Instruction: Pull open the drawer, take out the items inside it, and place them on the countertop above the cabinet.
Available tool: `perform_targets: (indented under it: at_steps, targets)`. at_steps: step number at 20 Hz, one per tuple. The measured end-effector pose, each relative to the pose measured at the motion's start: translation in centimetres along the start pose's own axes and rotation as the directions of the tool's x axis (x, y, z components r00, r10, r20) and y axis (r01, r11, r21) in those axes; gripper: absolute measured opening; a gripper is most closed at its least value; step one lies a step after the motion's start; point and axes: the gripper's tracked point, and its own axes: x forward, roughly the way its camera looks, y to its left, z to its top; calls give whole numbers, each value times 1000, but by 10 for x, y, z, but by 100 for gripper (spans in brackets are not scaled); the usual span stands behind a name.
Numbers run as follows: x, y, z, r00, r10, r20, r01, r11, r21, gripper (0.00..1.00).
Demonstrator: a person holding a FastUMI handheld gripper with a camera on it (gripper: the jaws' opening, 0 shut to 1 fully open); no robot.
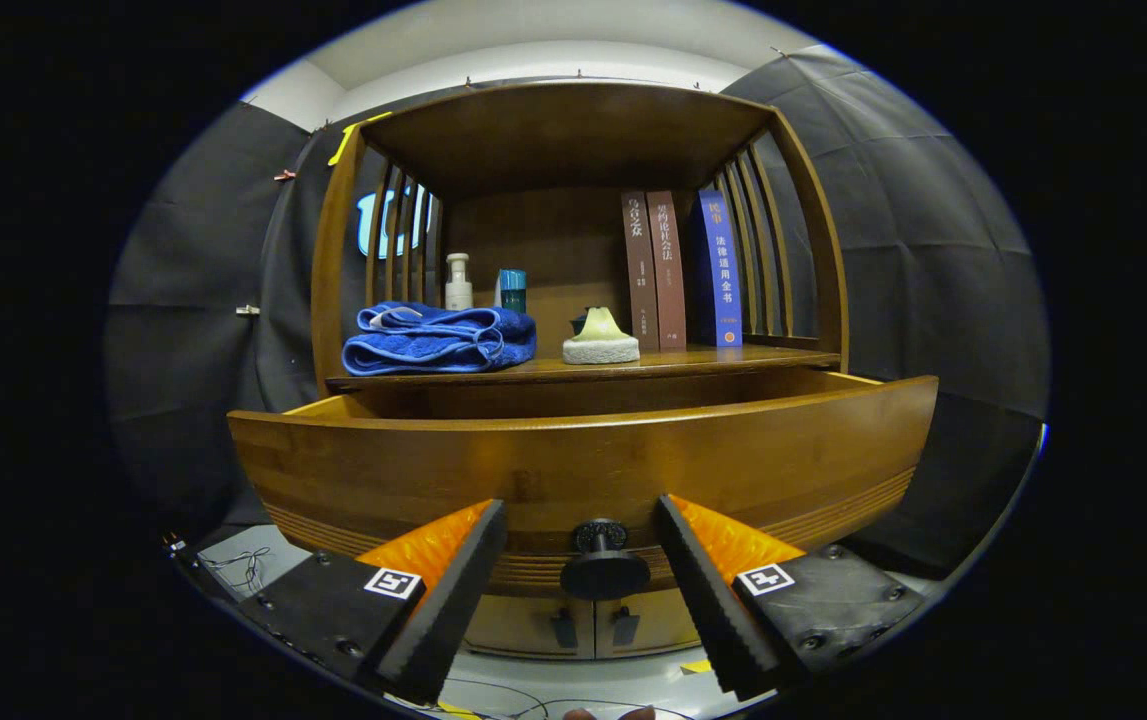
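Black cloth (933, 260) is hanging as the booth's wall behind a wooden cabinet (573, 140) with slatted sides, and is wrinkling at 3 o'clock of it. A pale ceiling (533, 40) is showing at 12 o'clock. Thin cables (233, 570) are lying on the light floor (573, 690) at 7 o'clock

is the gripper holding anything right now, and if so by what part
Nothing is held. The gripper is open, its fingers standing apart on either side of the drawer knob without touching it.
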Motion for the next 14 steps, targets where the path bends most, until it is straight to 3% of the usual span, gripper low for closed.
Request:
perform_targets:
  at_steps: [14]
  targets:
    - [94, -1, 8, 1000, -2, -12, 1, 999, -41, 99]
